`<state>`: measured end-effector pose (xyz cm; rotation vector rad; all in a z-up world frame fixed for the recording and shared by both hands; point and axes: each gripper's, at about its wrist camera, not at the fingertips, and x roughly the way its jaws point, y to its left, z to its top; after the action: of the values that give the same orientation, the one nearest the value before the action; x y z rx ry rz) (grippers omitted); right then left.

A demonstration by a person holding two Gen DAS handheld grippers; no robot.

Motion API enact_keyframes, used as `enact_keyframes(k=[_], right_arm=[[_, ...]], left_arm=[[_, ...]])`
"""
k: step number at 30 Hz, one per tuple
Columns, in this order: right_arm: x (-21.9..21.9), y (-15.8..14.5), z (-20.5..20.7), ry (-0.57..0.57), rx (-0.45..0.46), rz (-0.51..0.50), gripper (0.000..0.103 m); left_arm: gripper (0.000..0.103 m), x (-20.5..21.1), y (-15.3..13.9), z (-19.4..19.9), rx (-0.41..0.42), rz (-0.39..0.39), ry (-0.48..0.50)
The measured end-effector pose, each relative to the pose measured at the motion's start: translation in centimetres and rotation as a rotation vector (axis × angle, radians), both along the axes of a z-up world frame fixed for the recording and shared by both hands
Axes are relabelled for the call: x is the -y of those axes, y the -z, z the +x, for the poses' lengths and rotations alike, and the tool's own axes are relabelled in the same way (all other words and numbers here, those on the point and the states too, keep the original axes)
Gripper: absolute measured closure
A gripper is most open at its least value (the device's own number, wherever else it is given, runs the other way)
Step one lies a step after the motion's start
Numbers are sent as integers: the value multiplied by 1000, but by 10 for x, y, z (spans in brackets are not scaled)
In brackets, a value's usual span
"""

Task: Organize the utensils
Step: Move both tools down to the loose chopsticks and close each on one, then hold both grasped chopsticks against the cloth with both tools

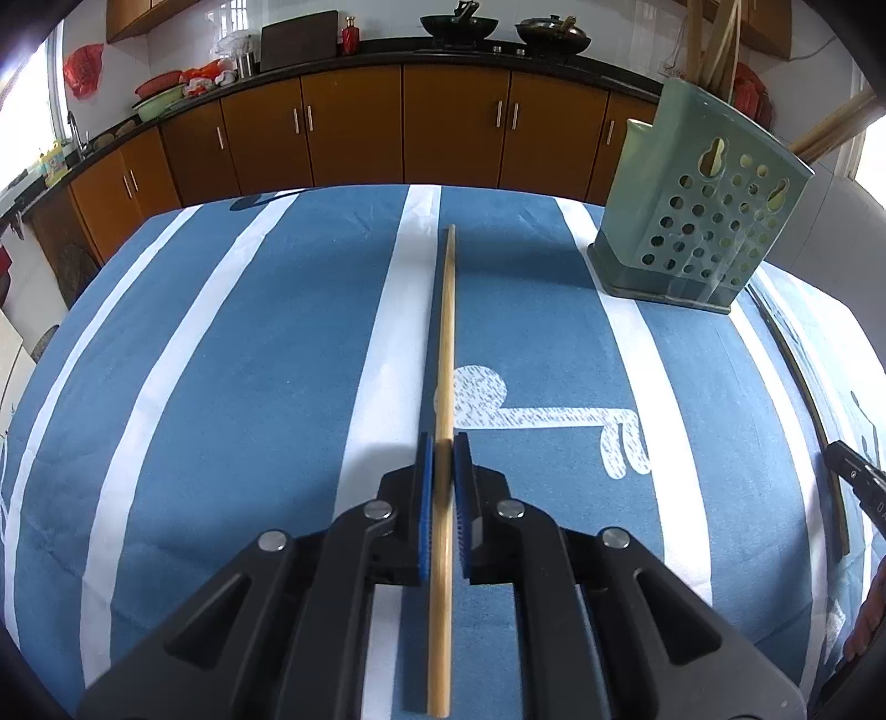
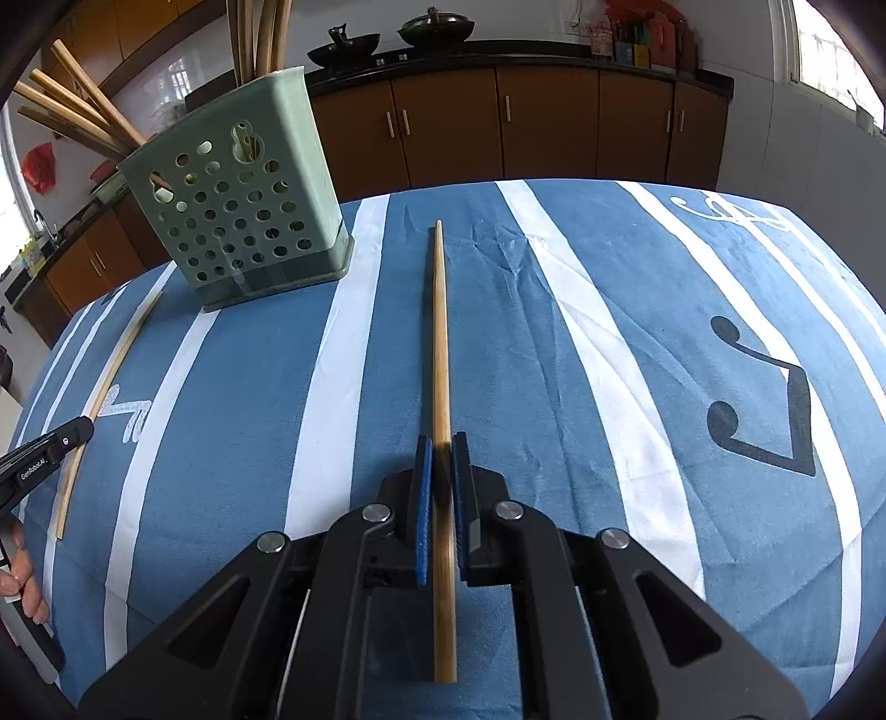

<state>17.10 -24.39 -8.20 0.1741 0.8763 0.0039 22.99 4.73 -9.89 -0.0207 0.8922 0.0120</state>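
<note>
In the left wrist view my left gripper [image 1: 443, 451] is shut on a wooden chopstick [image 1: 447, 343] that points forward over the blue striped tablecloth. In the right wrist view my right gripper [image 2: 442, 448] is shut on another wooden chopstick [image 2: 439, 332], also pointing forward. A green perforated utensil holder [image 1: 698, 221] stands on the table to the front right of the left gripper; it also shows in the right wrist view [image 2: 243, 205], to the front left, with several chopsticks [image 2: 83, 111] standing in it.
The blue and white striped tablecloth [image 1: 249, 360] covers the table. Brown kitchen cabinets [image 1: 443, 122] and a counter with woks [image 1: 459, 25] lie beyond the far edge. The left gripper's tip [image 2: 50, 448] and its chopstick [image 2: 94, 410] show in the right wrist view.
</note>
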Motion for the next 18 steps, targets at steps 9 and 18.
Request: enact_keyframes(k=[9,18], right_arm=[[-5,0,2,-1,-5,-36,94],[-9,0,2,0,-6,-63,94]], left_arm=[[90,-1,1,-1,4,-34,6],[90,2,1,-1,3,-15,5]])
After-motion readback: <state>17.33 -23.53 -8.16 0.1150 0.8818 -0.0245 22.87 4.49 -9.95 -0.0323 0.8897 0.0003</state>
